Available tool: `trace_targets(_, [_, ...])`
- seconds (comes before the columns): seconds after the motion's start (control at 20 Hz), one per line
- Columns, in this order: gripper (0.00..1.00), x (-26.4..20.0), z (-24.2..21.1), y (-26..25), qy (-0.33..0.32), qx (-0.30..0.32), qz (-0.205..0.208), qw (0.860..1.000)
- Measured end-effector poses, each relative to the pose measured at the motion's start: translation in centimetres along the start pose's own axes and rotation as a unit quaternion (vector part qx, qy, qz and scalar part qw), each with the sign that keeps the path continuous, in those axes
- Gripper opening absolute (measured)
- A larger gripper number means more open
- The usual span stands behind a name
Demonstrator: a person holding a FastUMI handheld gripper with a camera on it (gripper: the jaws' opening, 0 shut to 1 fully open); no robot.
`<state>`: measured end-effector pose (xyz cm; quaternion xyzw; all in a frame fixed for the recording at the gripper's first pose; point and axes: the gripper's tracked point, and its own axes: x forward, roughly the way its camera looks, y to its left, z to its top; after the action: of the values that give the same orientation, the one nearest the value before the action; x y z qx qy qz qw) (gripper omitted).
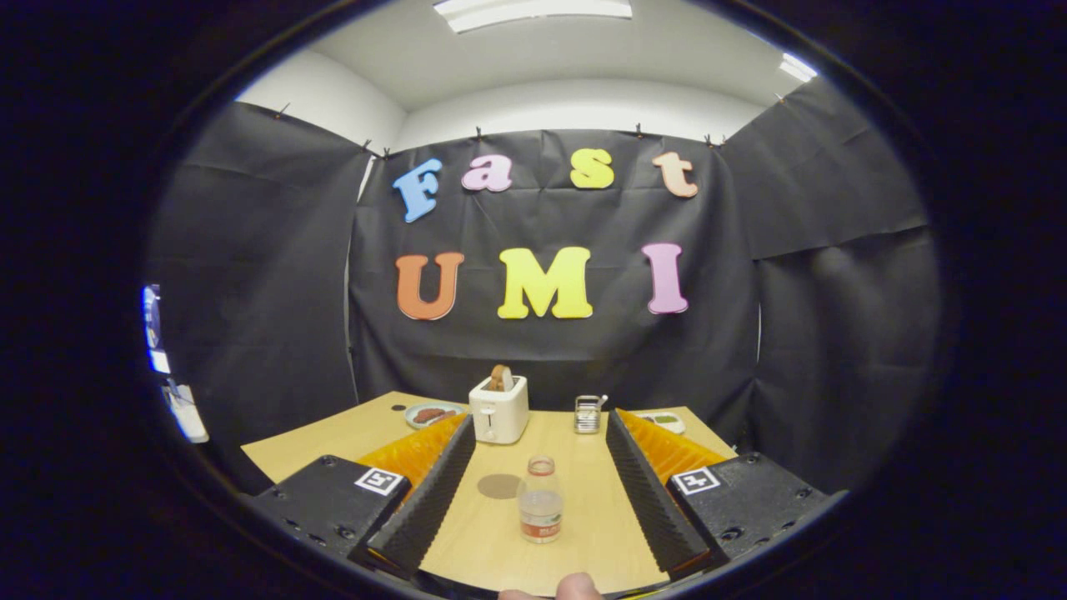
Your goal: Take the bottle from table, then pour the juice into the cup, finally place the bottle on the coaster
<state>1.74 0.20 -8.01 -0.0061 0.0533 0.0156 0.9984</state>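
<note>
Approaching the bottle (540, 500), which stands upright on the bench (583, 533) between the wide-open, empty tongs (540, 479) beside the coaster (499, 486), the person likely must advance, then close.

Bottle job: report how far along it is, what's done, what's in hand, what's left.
Done: nothing visible yet. The bottle stands upright on the table, uncapped, between the fingers but untouched. In hand: the gripper is open, lined up on the bottle for the grasp. Left: grasp and lift, pour into the cup standing beyond by the toaster, then set the bottle on the coaster just beside it.
</note>
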Motion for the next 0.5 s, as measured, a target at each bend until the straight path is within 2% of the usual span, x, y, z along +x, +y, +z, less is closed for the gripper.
trace_targets(0.25, [1.00, 0.6, -6.1, -0.1, 0.048, -0.032, -0.008, 0.998])
trace_targets(0.5, [1.00, 2.1, -11.8, 0.1, 0.101, -0.029, -0.004, 0.994])
